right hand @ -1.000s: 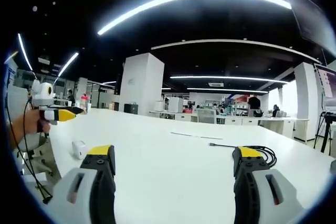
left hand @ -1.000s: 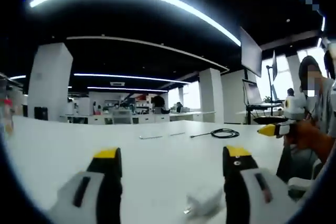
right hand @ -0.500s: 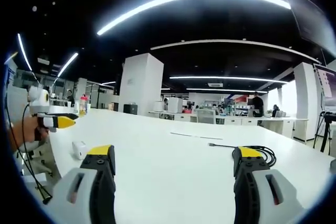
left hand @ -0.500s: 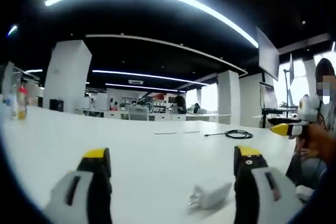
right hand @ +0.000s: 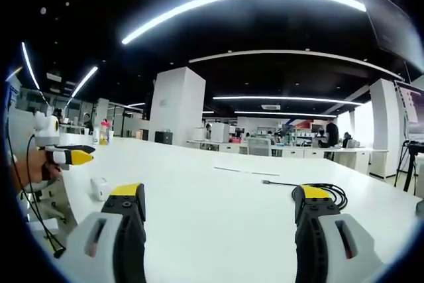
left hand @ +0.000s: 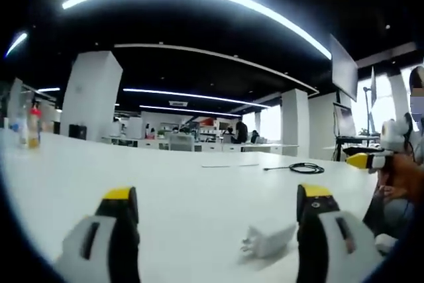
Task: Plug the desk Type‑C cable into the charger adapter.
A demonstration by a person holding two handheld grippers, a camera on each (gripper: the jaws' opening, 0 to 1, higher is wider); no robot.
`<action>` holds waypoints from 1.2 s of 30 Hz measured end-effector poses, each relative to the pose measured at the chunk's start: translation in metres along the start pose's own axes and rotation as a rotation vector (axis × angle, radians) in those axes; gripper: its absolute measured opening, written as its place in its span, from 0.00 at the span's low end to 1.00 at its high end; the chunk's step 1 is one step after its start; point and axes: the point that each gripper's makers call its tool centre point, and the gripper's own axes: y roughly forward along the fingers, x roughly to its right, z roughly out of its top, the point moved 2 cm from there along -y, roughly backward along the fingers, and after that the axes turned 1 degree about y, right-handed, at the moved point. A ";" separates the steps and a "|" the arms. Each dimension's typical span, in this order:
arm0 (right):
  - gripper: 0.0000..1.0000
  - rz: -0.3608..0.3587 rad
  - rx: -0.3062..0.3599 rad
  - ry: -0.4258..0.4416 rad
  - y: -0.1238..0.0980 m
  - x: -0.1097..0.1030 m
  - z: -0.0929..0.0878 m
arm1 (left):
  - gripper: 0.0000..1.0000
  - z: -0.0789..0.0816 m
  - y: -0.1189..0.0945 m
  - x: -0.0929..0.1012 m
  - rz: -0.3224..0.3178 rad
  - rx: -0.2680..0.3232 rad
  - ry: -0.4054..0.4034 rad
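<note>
Approach comes first here, since nothing is gripped yet: your left gripper [left hand: 212, 213] has its jaws wide apart and empty, and the charger adapter [left hand: 270, 241] lies on the white tabletop [left hand: 199, 190] just inside the right-hand jaw, low in the left gripper view, with its prongs toward the middle of that view. Swing a little toward it so the body sits between the jaws, then close across its flat sides and leave the port end free. Your right gripper [right hand: 218, 213] is likewise wide and empty; the Type-C cable [right hand: 311, 187] lies coiled near the far side of the tabletop, its free end [right hand: 266, 182] stretched out to the coil's left. Take the cable just behind the plug, so that the tip stays stiff for insertion. The adapter also shows as a small white block [right hand: 100, 187] in the right gripper view, just below your left hand [right hand: 30, 167]. Which face carries the port cannot be made out, and the plug end is too small to read; part of the coil is hidden behind your right-hand jaw.
</note>
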 end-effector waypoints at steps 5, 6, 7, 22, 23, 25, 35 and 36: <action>0.95 0.007 -0.009 -0.028 0.002 0.002 0.001 | 1.00 -0.002 0.001 0.002 -0.015 -0.006 -0.002; 0.95 0.009 -0.007 -0.040 0.004 0.004 0.003 | 1.00 -0.002 0.000 0.002 -0.016 -0.005 -0.002; 0.95 0.010 -0.006 -0.047 0.004 0.005 0.004 | 1.00 -0.002 0.000 0.002 -0.018 -0.007 0.003; 0.85 0.063 -0.144 -0.185 0.039 0.047 -0.009 | 1.00 0.000 -0.001 0.001 -0.032 -0.007 0.030; 0.84 0.067 -0.147 -0.193 0.042 0.049 -0.009 | 1.00 -0.001 -0.001 0.001 -0.033 -0.011 0.029; 0.84 0.070 -0.161 -0.209 0.048 0.056 -0.012 | 1.00 -0.001 0.000 0.001 -0.036 -0.010 0.027; 0.60 0.116 -0.257 -0.224 0.072 0.087 -0.025 | 0.98 0.001 -0.001 0.002 -0.045 -0.008 0.039; 0.58 0.116 -0.262 -0.226 0.075 0.092 -0.025 | 0.98 0.000 0.000 0.003 -0.047 -0.012 0.038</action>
